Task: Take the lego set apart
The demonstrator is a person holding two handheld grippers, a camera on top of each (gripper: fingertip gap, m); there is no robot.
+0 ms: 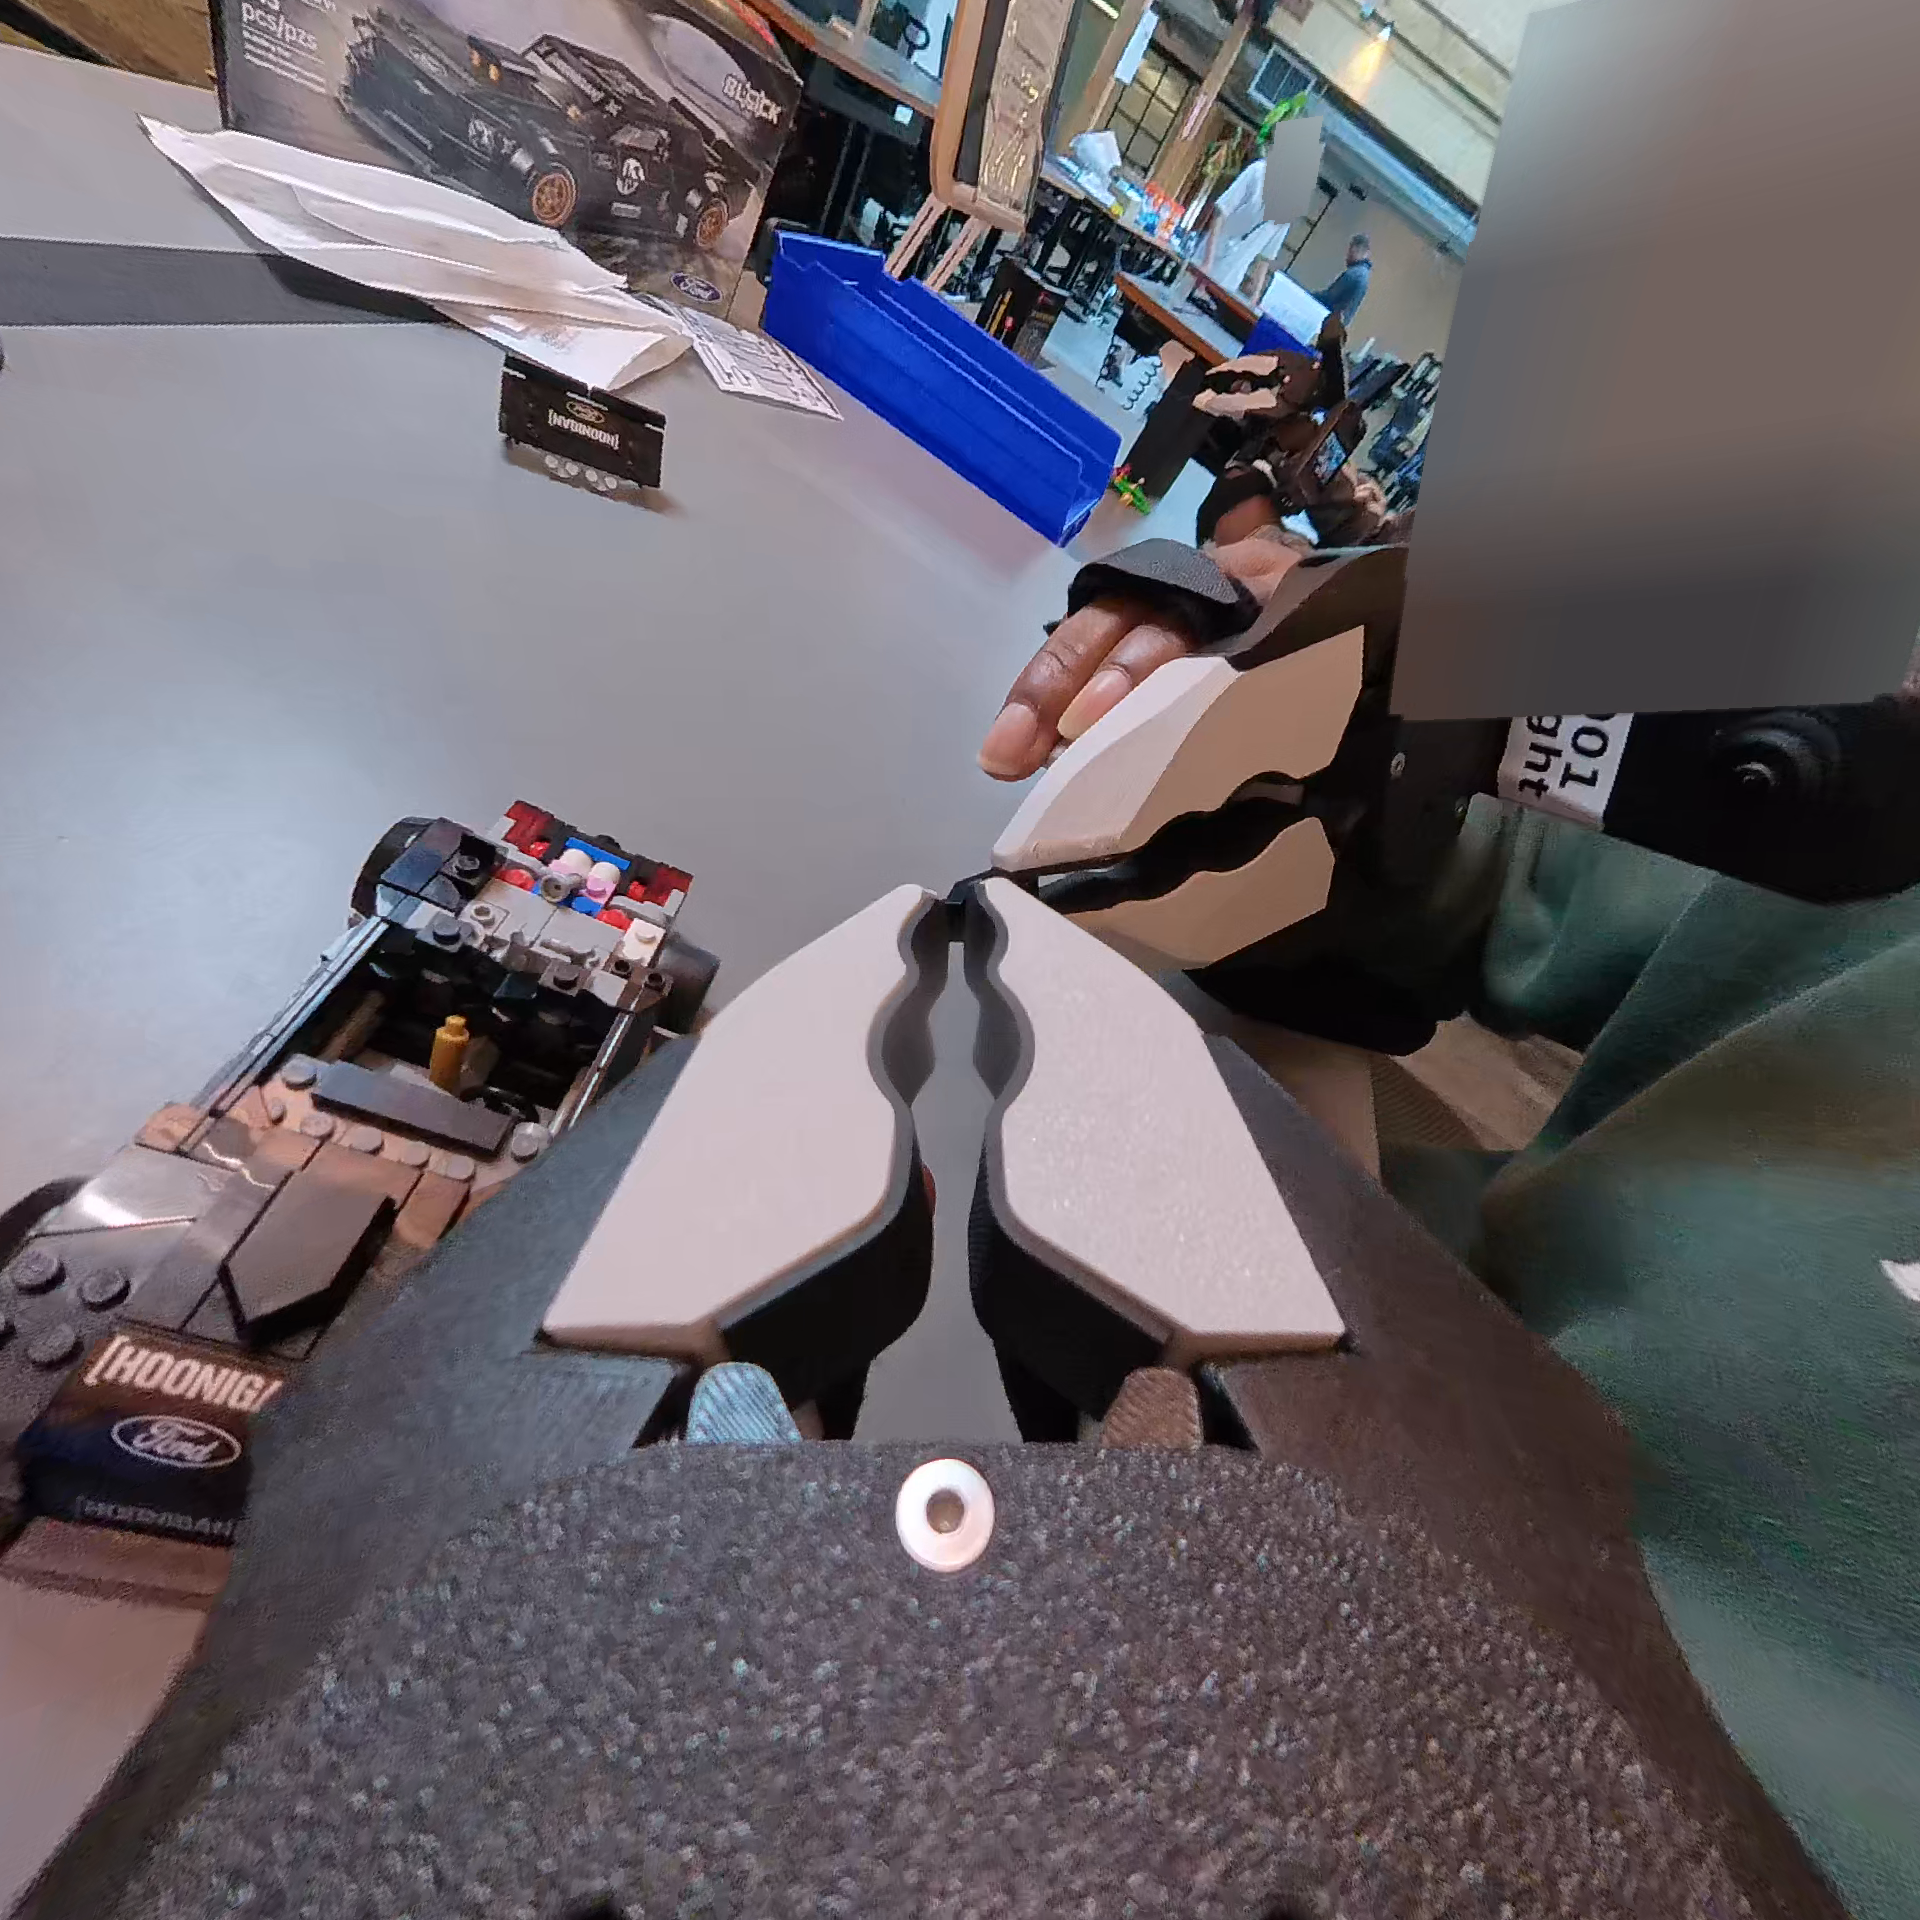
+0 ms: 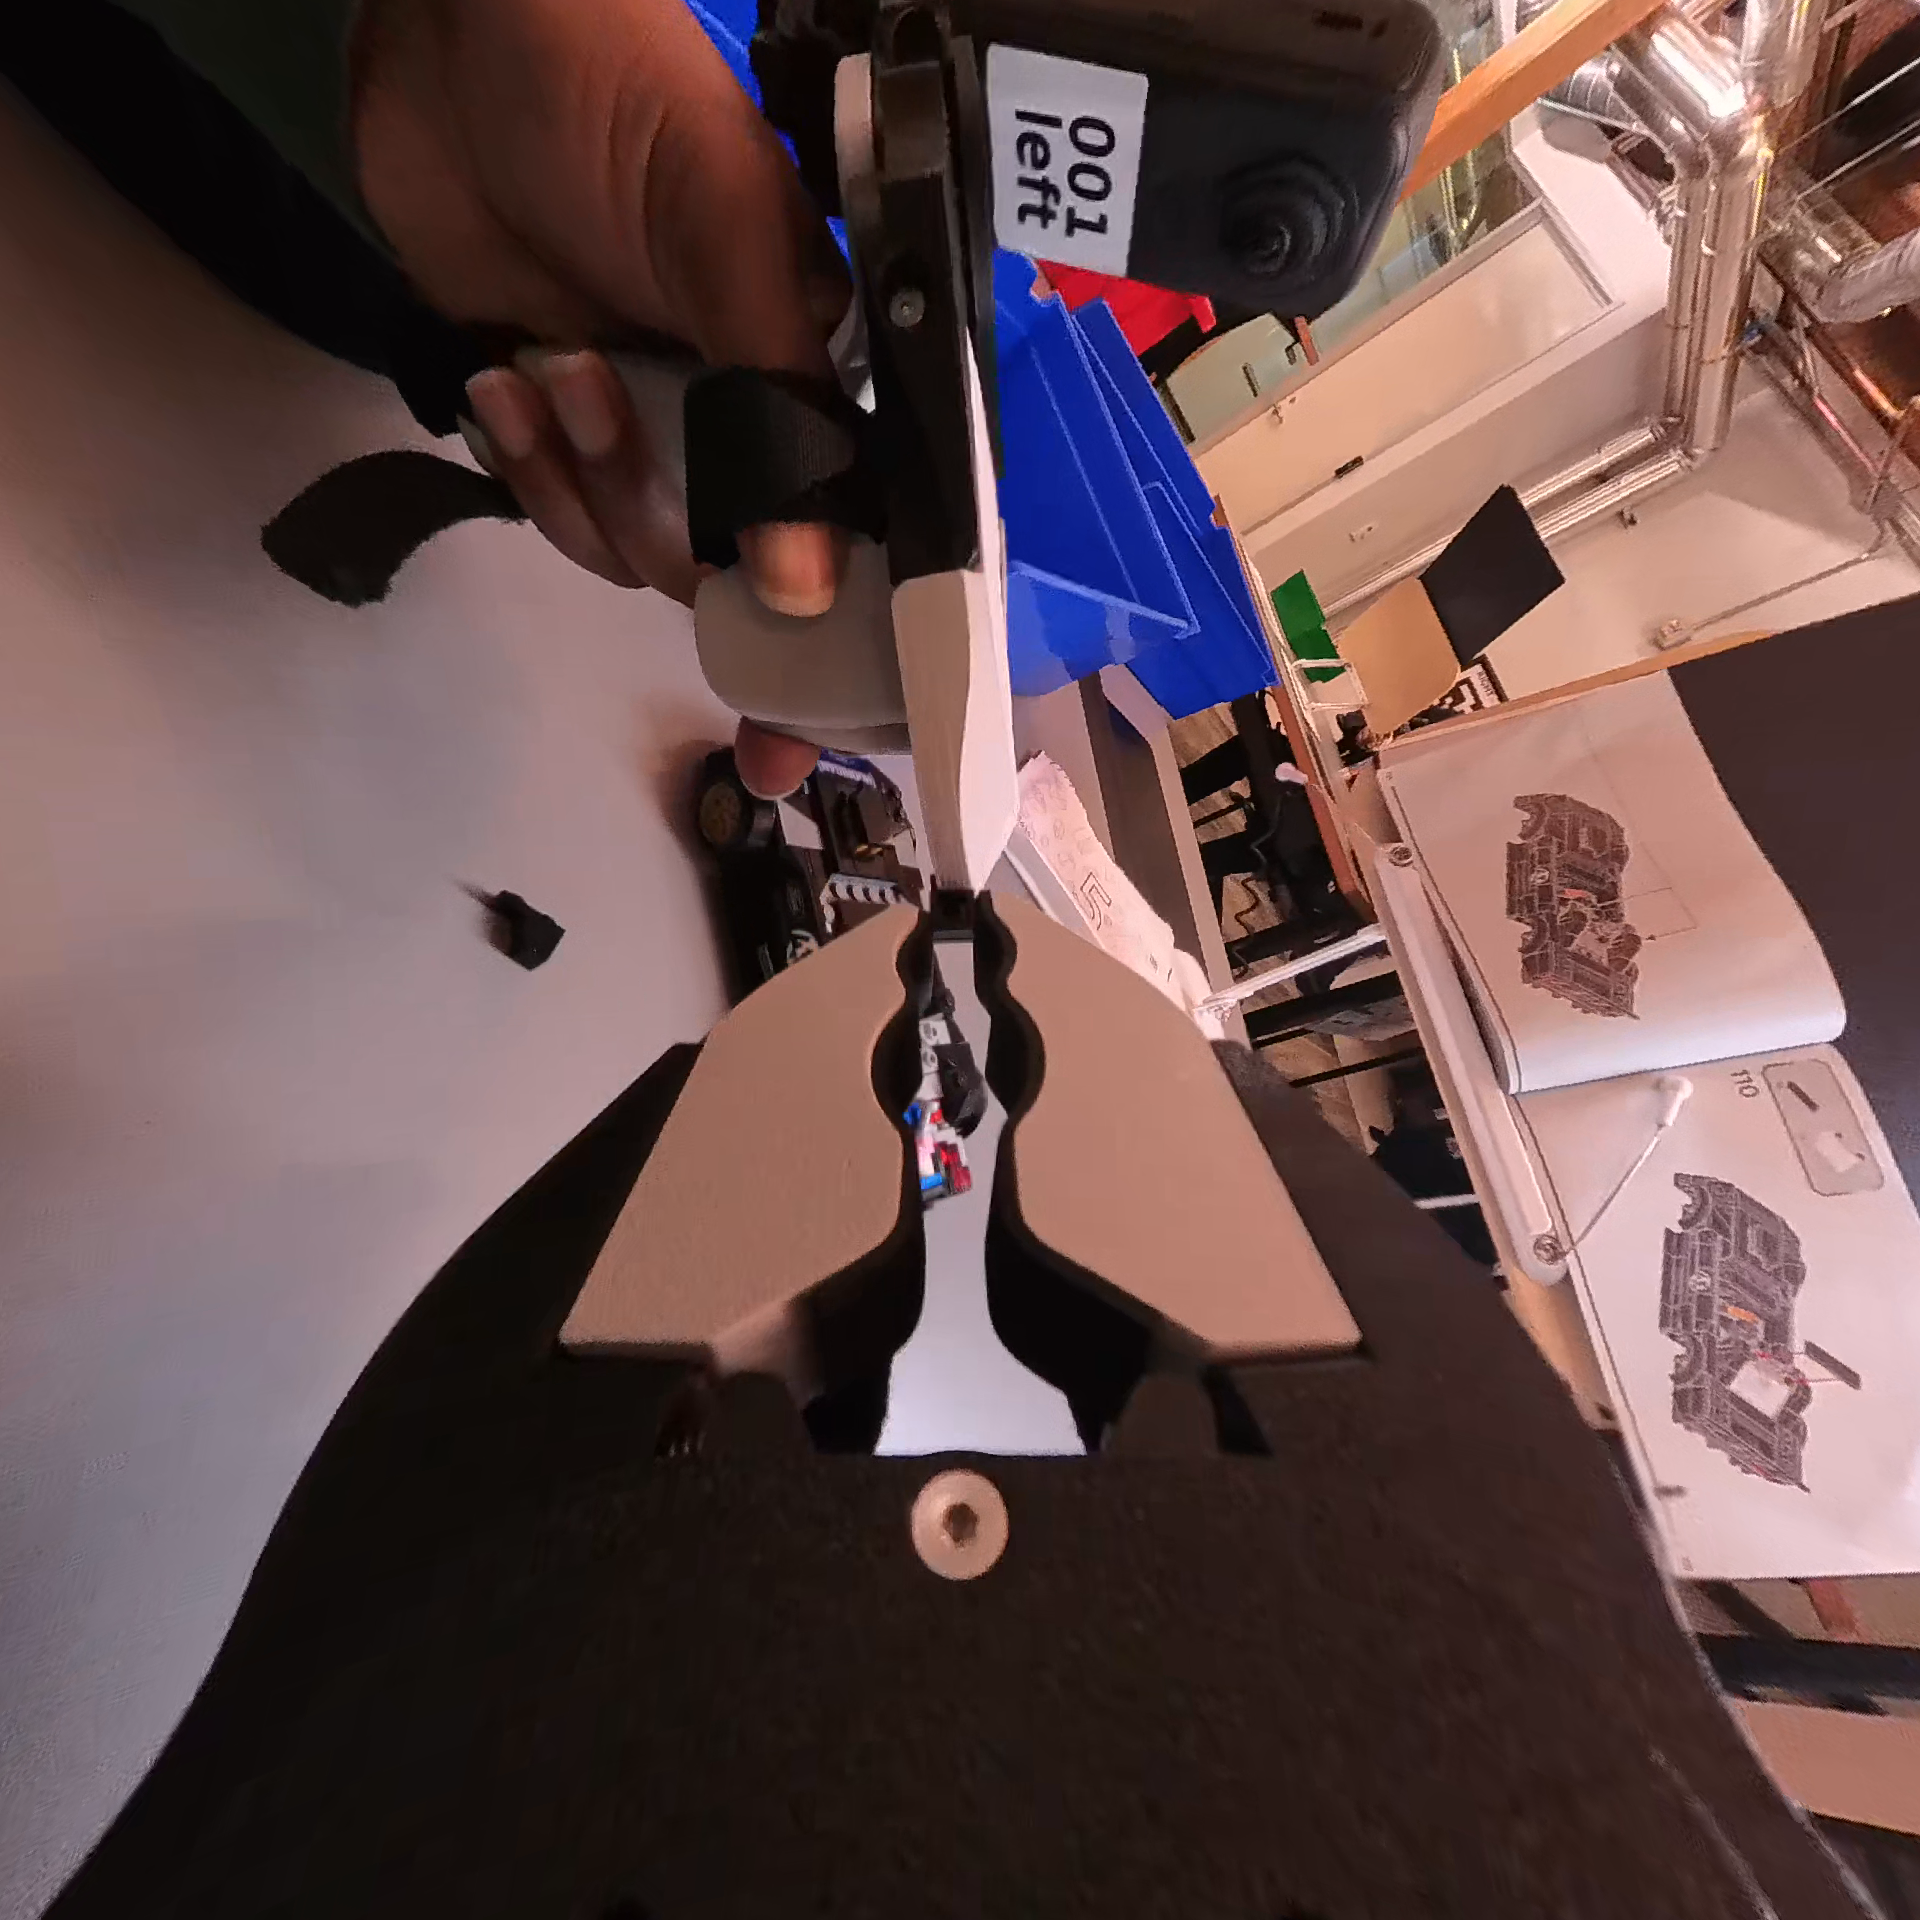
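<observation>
A partly stripped black lego car (image 1: 468,1039) lies on the grey table (image 1: 312,644), left of my left gripper (image 1: 951,906). The left gripper is shut on a small black lego piece (image 1: 961,900) at its tips. My right gripper (image 1: 1013,875) comes in from the right, and its tips pinch the same piece. In the right wrist view, the right gripper (image 2: 954,925) is shut on the small black piece (image 2: 954,918), and the left gripper (image 2: 956,868) meets it from above. The car (image 2: 800,894) lies behind the tips, mostly hidden.
A loose black piece (image 2: 525,930) lies on the table. A printed black plate (image 1: 582,426), white paper bags (image 1: 416,249), the set's box (image 1: 499,135) and a blue bin (image 1: 935,384) stand farther back. An open instruction booklet (image 2: 1662,935) lies at the right. My two grippers' fingertips are within a few centimetres of each other. Left tips and right tips are each some 35 cm from the printed black plate (image 1: 582,426).
</observation>
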